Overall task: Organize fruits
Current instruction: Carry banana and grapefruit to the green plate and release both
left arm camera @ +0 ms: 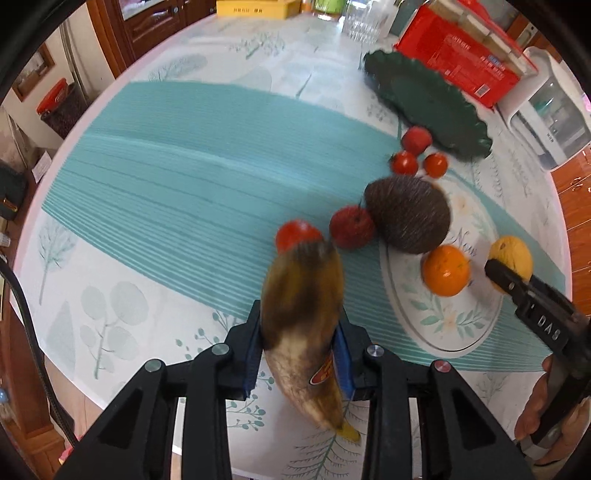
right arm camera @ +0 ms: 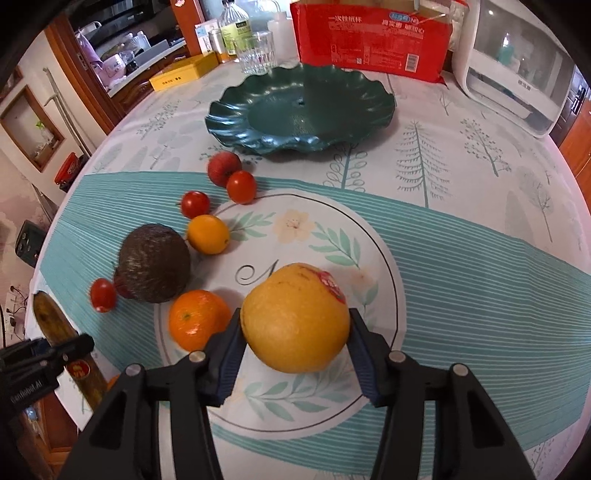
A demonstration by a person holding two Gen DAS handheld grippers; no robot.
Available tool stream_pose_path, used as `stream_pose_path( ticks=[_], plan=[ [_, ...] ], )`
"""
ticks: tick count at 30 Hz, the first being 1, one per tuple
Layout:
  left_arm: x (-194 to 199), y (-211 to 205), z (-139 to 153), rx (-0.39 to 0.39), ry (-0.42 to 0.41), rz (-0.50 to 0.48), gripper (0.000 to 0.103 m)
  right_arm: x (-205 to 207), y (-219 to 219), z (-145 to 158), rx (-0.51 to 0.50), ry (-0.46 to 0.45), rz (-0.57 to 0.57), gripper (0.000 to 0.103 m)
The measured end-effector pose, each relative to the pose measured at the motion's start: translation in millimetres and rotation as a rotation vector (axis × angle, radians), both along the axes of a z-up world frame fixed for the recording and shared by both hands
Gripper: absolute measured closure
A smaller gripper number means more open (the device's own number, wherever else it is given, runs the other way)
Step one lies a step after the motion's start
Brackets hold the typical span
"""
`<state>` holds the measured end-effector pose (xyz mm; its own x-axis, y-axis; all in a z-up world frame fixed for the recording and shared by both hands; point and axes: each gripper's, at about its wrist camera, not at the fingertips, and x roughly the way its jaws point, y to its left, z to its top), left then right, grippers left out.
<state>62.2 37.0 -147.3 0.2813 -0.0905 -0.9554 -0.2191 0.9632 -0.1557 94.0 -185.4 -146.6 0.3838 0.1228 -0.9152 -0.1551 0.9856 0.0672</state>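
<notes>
My left gripper (left arm camera: 300, 332) is shut on a browned banana (left arm camera: 303, 306) and holds it above the table's near edge; it also shows at the left of the right wrist view (right arm camera: 61, 334). My right gripper (right arm camera: 295, 345) is shut on a large yellow citrus fruit (right arm camera: 295, 317) with a red sticker. A dark green wavy plate (right arm camera: 301, 110) stands empty at the back. On the cloth lie a brown avocado (right arm camera: 154, 264), an orange (right arm camera: 197, 319), a small yellow citrus (right arm camera: 207, 234), cherry tomatoes (right arm camera: 241, 186) and small red apples (right arm camera: 223, 168).
A red package (right arm camera: 373, 35), a drinking glass (right arm camera: 256, 51), bottles, a yellow box (right arm camera: 183, 75) and a white appliance (right arm camera: 517, 66) line the far side of the round table (right arm camera: 480, 177). A wooden cabinet stands to the left.
</notes>
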Motion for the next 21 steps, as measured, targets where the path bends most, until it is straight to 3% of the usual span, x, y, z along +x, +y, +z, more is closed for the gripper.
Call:
stream_pose_path(
  ticks=[11,21],
  plan=[
    [27,7,101,0.011,-0.184,-0.053,0.071,7,-7,74,0.049,-0.153,-0.009,0.051],
    [81,-8,139,-0.029,-0.267,-0.115,0.071,34,-12,91,0.049,-0.175,-0.025,0.051]
  ],
)
